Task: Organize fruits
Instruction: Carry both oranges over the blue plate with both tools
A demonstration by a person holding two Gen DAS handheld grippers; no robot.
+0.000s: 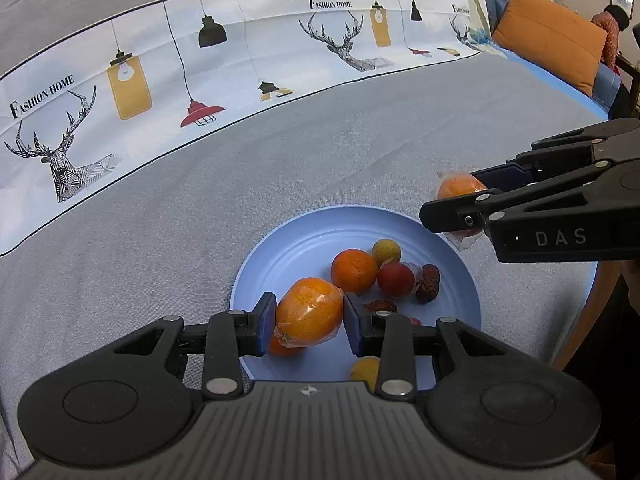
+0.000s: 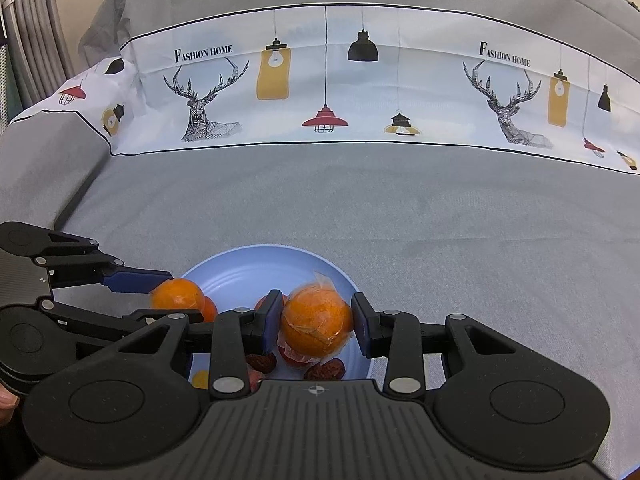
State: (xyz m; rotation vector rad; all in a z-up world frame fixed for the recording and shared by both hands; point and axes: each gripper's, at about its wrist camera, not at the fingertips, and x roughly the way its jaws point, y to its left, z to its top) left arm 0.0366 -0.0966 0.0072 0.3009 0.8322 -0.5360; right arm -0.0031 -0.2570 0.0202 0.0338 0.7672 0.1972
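A light blue plate sits on the grey cloth and holds several fruits: a bare orange, a yellow-green round fruit, a red round fruit and dark dried dates. My left gripper is shut on a plastic-wrapped orange above the plate's near side. My right gripper is shut on another wrapped orange, held over the plate. In the left wrist view that right gripper reaches in from the right with its orange.
A grey cloth covers the surface, with a white printed band of deer and lamps behind. An orange cushion lies at the far right. The table edge runs close to the plate's right.
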